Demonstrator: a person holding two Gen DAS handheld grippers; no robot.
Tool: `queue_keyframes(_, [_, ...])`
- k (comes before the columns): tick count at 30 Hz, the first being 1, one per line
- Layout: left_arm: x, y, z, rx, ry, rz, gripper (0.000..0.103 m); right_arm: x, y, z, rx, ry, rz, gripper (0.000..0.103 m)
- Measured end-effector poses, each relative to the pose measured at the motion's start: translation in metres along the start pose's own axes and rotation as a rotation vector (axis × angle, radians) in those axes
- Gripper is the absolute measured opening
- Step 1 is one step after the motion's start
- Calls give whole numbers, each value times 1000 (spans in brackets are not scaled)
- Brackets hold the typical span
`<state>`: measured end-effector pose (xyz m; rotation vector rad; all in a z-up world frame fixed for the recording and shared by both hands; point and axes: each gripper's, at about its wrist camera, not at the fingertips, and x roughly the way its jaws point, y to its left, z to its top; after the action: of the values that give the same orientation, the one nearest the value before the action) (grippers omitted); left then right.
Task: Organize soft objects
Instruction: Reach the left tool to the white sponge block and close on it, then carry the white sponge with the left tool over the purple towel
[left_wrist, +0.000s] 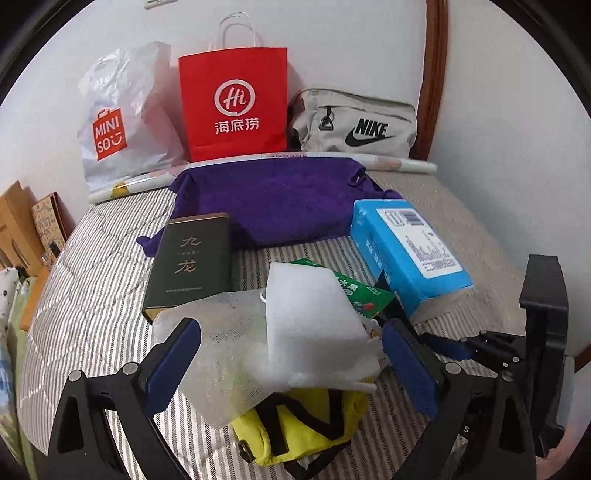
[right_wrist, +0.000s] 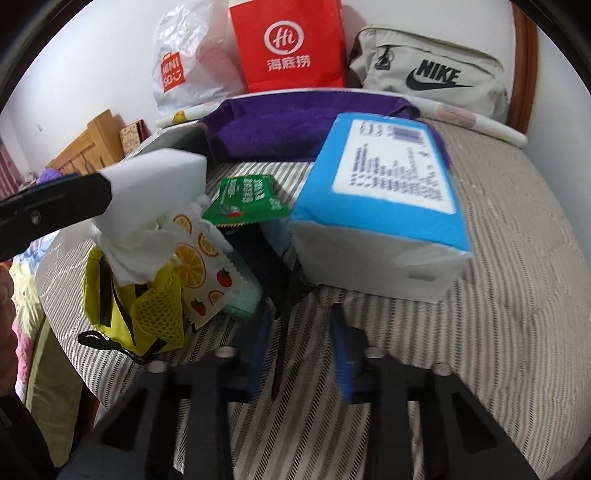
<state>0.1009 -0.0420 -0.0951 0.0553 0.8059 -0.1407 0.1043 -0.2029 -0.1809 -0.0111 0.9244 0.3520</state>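
Bed with a striped cover (left_wrist: 92, 280).

Left gripper (left_wrist: 291, 354): jaws wide apart, a white foam block (left_wrist: 310, 314) standing between the blue pads. In the right wrist view its black finger lies against the block's end; whether the pads actually press on it cannot be told.

Under the block: crumpled white wrap (left_wrist: 229, 354) and a yellow pouch (left_wrist: 303, 432) with black straps and a mesh pocket, fruit-print packet (right_wrist: 207, 266) sticking out of it. Green sachet (right_wrist: 247, 199) just behind.

Right gripper (right_wrist: 299, 332): blurred, jaws drawn near together, a dark strap (right_wrist: 284, 295) running down between them; contact with the pads cannot be made out. Blue tissue pack (right_wrist: 384, 206) sits just beyond its tips.

Further back: dark book (left_wrist: 192, 258), purple cloth (left_wrist: 273, 199), then white plastic bag (left_wrist: 122, 110), red paper bag (left_wrist: 236, 103) and grey Nike bag (left_wrist: 354, 122) against the wall.
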Motion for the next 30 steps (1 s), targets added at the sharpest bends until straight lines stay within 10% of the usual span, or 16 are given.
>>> queue_keyframes(9, [18, -9, 1, 50, 29, 52, 99, -10, -2, -8, -33, -30, 47, 6])
queue_keyframes(15, [24, -5, 2, 52, 32, 37, 49, -22, -10, -12, -8, -27, 76, 6])
queue_keyframes(30, [11, 15, -5, 11, 5, -17, 48, -4, 0, 4, -31, -18, 64, 3])
